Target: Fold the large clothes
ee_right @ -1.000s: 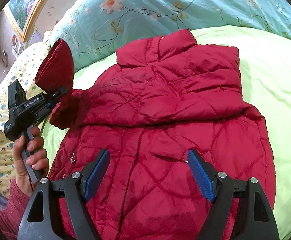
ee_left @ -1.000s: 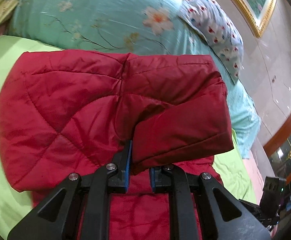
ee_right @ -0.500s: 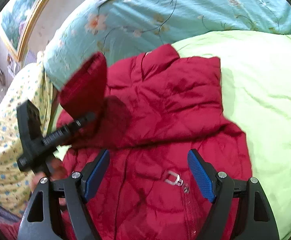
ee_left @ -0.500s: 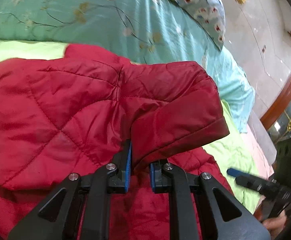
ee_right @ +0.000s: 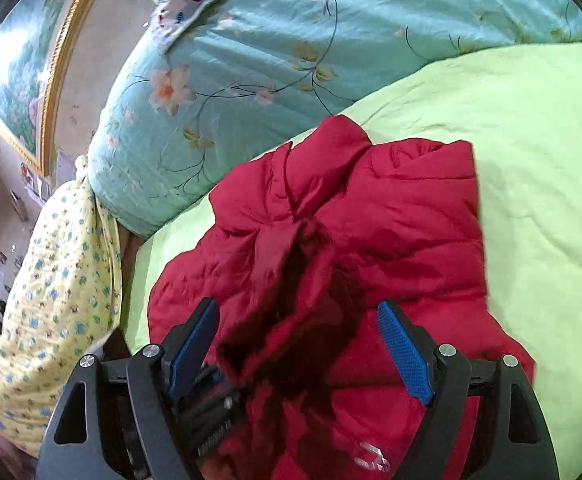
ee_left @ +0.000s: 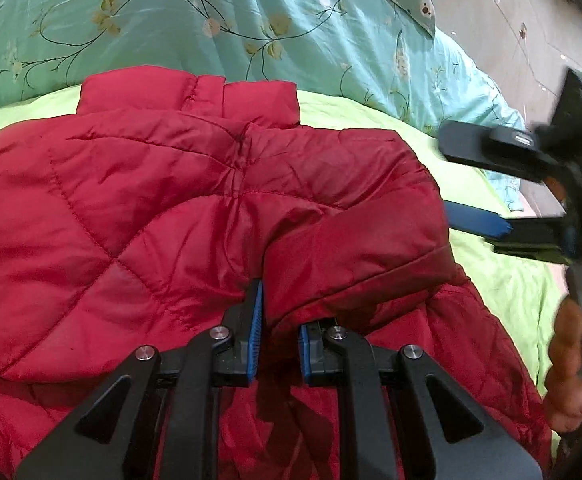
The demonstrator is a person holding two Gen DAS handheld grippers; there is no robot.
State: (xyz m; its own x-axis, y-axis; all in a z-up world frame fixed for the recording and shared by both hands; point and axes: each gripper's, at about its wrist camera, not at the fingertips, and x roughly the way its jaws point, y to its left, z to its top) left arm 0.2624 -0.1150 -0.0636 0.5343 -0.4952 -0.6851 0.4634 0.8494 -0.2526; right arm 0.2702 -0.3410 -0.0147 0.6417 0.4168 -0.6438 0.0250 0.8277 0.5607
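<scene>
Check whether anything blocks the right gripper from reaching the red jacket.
Nothing visible does. The right gripper hangs open right over the red jacket; only the sleeve, clamped in the left gripper, crosses beneath it.

The red jacket [ee_left: 195,216] runs off the bottom edge in both views, hem unseen. The sleeve end [ee_right: 291,292] is blurred (motion smear). It hides most of the left gripper [ee_right: 211,408] below.

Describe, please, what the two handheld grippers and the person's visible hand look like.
Both the left gripper and the right gripper are matte black linkages with silver round rivets and blue ribbed pads on the fingers. No cables or markings are readable. The hand at the right edge is bare, blurred, no sleeve showing.
</scene>
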